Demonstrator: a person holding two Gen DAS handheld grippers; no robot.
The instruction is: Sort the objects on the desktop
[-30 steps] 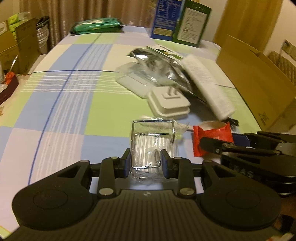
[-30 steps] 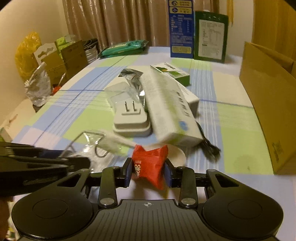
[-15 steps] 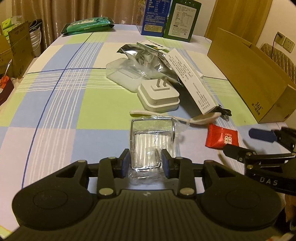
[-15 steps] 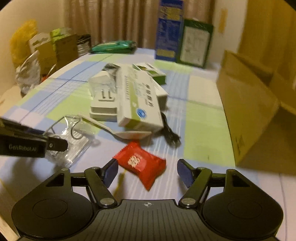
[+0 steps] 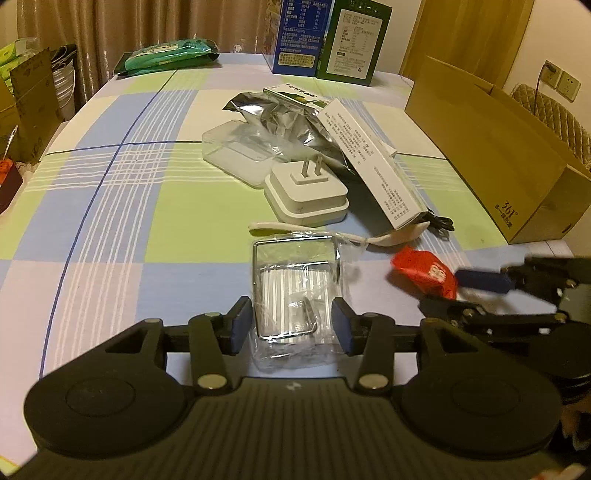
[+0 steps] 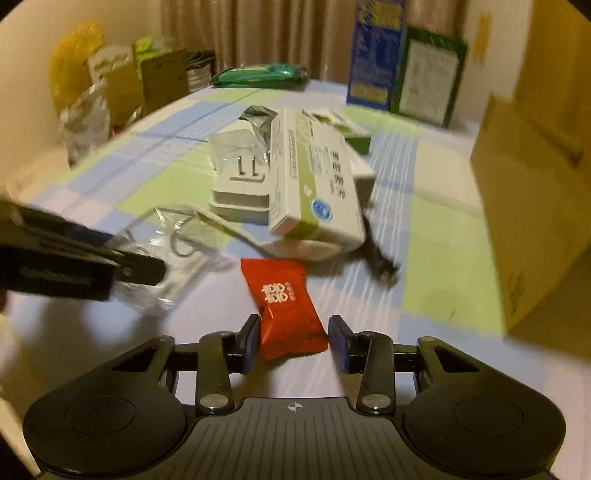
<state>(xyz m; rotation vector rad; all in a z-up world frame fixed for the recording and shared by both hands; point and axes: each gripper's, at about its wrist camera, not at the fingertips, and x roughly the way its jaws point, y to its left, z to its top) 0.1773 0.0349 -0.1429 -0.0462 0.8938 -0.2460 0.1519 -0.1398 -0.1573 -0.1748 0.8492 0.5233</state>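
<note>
Red candy packet (image 6: 284, 306), low centre of the right view, lies between the right gripper's (image 6: 293, 341) closing jaws, ungrasped yet; best centre it, while the left gripper (image 5: 293, 325) opens off the clear bag (image 5: 295, 291).

Checked cloth (image 5: 110, 206) in blue, green and white covered the surface. Beige curtains (image 5: 110, 29) hung behind. Wall socket (image 5: 561, 79) at right, quilted chair back (image 5: 546, 107) below it. Warm dim light.

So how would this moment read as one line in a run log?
left gripper: opening, around clear plastic packet | right gripper: closing, around red foil sweet
</note>
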